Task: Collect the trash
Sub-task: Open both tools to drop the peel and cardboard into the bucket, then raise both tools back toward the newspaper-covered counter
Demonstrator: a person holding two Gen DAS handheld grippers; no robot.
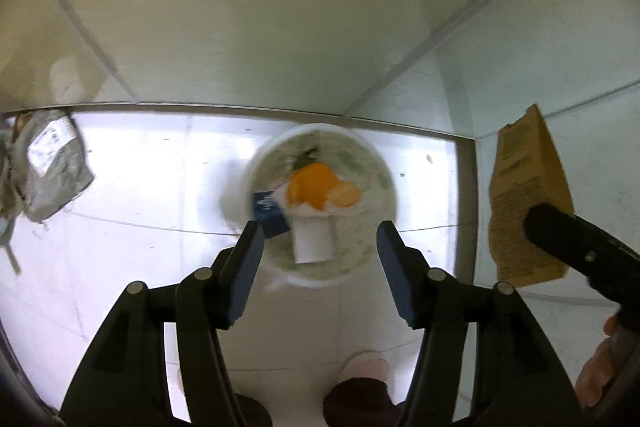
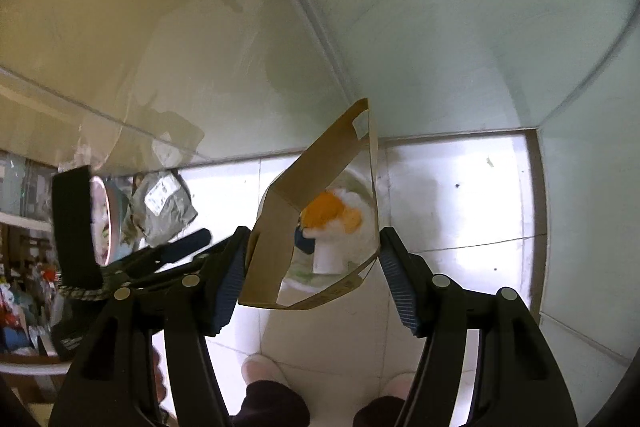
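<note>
Below, a white bin [image 1: 320,135] stands on pale floor tiles [image 1: 140,187].

Print covers the brown carton [image 1: 528,203] and a grey bag's white label [image 1: 50,143], all too blurred to read.

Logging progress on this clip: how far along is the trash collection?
Done: orange peel and small boxes already lie in the white bin. In hand: the right gripper holds a brown carton above it; the left gripper is open, empty. Left: drop the carton, then the crumpled grey bag on the floor.
</note>
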